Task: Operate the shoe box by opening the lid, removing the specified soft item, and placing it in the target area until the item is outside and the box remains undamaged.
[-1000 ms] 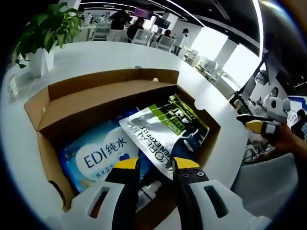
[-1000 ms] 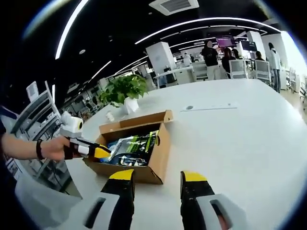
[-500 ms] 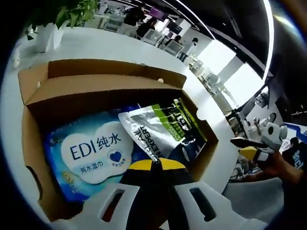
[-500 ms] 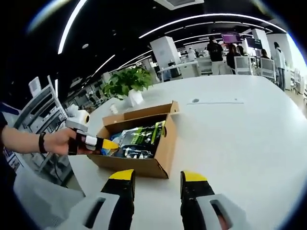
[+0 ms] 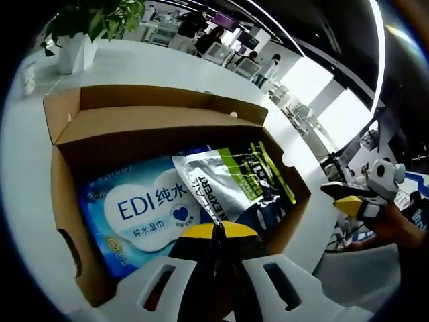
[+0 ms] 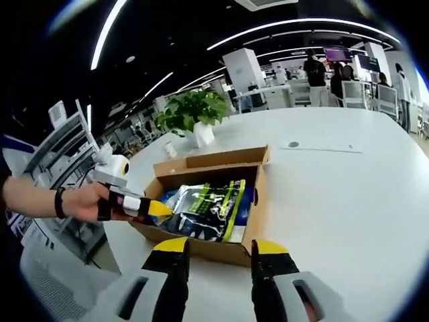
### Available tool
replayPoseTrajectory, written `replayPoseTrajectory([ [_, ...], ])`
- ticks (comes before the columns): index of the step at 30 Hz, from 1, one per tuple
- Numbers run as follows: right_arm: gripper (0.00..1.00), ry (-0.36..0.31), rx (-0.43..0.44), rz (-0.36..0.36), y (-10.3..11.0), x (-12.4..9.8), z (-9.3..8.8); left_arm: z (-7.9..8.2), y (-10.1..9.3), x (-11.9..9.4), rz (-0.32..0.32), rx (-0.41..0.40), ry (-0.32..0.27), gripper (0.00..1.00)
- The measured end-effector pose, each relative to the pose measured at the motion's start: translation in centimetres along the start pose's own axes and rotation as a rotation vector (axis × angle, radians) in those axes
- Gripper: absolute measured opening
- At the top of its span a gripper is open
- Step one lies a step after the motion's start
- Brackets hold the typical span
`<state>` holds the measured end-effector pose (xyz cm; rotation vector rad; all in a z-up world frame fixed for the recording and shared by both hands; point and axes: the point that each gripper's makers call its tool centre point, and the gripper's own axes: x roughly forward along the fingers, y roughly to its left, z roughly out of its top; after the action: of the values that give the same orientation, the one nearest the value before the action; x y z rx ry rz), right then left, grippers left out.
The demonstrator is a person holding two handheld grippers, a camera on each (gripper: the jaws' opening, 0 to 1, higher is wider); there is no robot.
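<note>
Left gripper view: my left gripper [image 5: 216,231] has its yellow-tipped jaws pressed together, clamped on the near edge of the silver pouch [image 5: 228,184], a soft foil pack with green and black print. The pouch lies inside the open shoe box [image 5: 161,127], directly ahead of the jaws and slanting away to their right. To the left of the jaws, partly under the pouch, lies the blue wet-wipes pack [image 5: 144,208] with a white cloud label reading "EDI". The lid flap of the box stands folded back on the far side from the claw. The box rests on a white table [image 5: 134,67]; a potted plant [image 5: 84,27] stands beyond the box, far left. My right gripper [image 5: 348,201] enters from the right edge, held in a hand [image 5: 395,225], well apart from the box.

Right gripper view: my right gripper [image 6: 218,251] holds its jaws wide apart with nothing between them, hovering just short of the near wall of the shoe box [image 6: 234,251]. The silver pouch [image 6: 208,208] is in the box ahead of the jaws. The left gripper [image 6: 157,211] reaches in from the left, its yellow tips at the pouch's edge, gripped by a hand [image 6: 87,201]. The potted plant [image 6: 194,117] stands beyond the box on the white table [image 6: 348,194].
</note>
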<state>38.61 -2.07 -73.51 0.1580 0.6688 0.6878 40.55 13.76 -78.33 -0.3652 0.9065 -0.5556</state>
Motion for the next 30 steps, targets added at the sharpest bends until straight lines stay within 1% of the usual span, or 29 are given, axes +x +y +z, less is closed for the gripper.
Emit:
replayPoseTrajectory([
  [3,0.33,0.008,-0.012,0.023,0.9,1.3,0.5,-0.1,0.3,-0.2,0.009,0.009,0.002,0.00],
  [7,0.32,0.027,-0.015,0.041,1.6,3.0,0.5,-0.2,0.6,-0.3,0.016,0.025,0.007,0.00],
  [11,0.31,0.058,-0.036,0.044,2.0,4.6,0.2,-0.3,0.7,-0.4,0.011,0.009,-0.001,0.00],
  [17,0.31,0.075,-0.013,0.007,1.3,6.4,0.3,-0.3,1.1,-0.6,0.022,0.031,0.005,0.00],
  [20,0.31,0.090,-0.002,-0.014,0.8,7.0,0.1,-0.4,1.4,-0.8,0.022,0.029,0.007,0.00],
  [22,0.30,0.106,0.021,-0.031,0.4,7.4,-0.1,-0.5,1.6,-0.9,0.024,0.022,0.007,0.00],
  [24,0.29,0.103,0.035,-0.036,0.3,7.7,-0.1,-0.5,1.6,-0.8,0.021,0.015,0.005,0.00],
  [27,0.26,0.104,0.062,-0.025,0.5,8.2,-0.1,-0.6,1.5,-0.8,0.026,0.031,0.012,0.00],
  [29,0.25,0.117,0.069,-0.020,0.6,8.5,-0.4,-0.6,1.5,-0.7,0.023,0.027,0.012,0.00],
  [30,0.25,0.126,0.079,-0.029,0.4,8.5,-0.7,-0.6,1.5,-0.7,0.022,0.025,0.011,0.00],
])
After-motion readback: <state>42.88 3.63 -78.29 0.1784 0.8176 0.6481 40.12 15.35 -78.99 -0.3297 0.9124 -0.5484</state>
